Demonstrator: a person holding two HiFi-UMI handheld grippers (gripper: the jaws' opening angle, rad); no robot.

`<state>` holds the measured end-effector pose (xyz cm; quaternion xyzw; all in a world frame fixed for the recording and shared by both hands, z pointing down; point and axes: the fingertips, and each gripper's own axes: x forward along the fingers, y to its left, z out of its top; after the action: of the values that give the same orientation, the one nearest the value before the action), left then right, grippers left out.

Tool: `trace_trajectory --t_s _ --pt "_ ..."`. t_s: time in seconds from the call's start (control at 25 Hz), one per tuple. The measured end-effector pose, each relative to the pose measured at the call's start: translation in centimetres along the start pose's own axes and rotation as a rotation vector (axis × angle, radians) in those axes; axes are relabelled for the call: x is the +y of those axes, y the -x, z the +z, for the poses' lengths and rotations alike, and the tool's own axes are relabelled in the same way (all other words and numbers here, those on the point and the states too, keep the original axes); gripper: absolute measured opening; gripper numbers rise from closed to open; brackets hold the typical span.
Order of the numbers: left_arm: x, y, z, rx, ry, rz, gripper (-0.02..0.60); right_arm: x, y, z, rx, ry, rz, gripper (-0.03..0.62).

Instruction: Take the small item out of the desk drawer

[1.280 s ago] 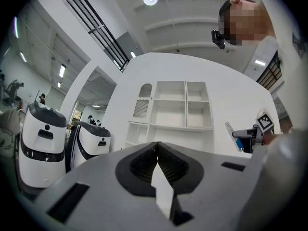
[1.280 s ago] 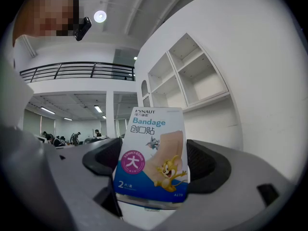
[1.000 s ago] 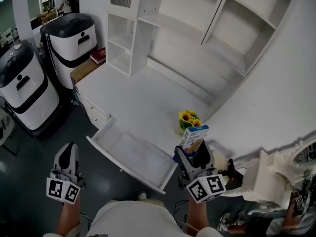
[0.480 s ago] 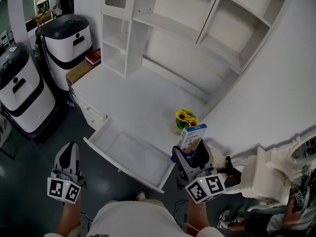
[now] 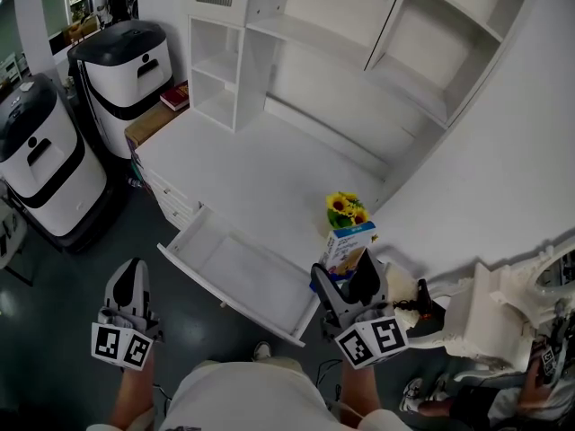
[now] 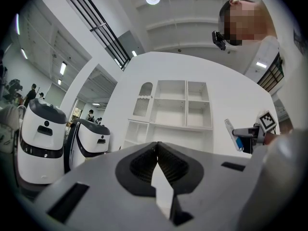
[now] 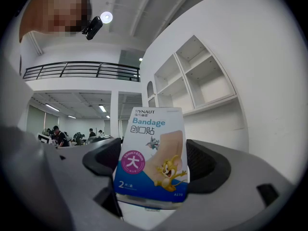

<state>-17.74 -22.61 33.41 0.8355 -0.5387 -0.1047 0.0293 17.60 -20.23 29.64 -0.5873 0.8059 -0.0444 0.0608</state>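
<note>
A small bandage box (image 5: pixel 349 248), white and blue with a cartoon print, stands upright between the jaws of my right gripper (image 5: pixel 347 281), which is shut on it, above the desk's front right corner. In the right gripper view the box (image 7: pixel 153 158) fills the gap between both pads. The desk drawer (image 5: pixel 241 272) is pulled out and looks bare inside. My left gripper (image 5: pixel 131 281) hangs over the floor, left of the drawer, its jaws shut (image 6: pixel 156 150) on nothing.
A small pot of sunflowers (image 5: pixel 347 210) stands on the white desk (image 5: pixel 260 173) just behind the box. White shelving (image 5: pixel 220 61) rises at the back. Two white-and-black machines (image 5: pixel 40 164) stand left. A red book (image 5: pixel 178 97) lies beside them. A white ornate chair (image 5: pixel 503 321) is at right.
Both grippers stay almost where they were, the right one still holding the box. Only the head view has shifted slightly.
</note>
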Motion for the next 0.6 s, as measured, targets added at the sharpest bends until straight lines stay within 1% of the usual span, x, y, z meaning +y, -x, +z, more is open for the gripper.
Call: trace_trajectory --t_s 0.6 --pt "0.5 1.3 -0.4 0.003 -0.002 0.037 0.016 0.6 -0.6 -1.3 0.007 -0.027 0.025 0.440"
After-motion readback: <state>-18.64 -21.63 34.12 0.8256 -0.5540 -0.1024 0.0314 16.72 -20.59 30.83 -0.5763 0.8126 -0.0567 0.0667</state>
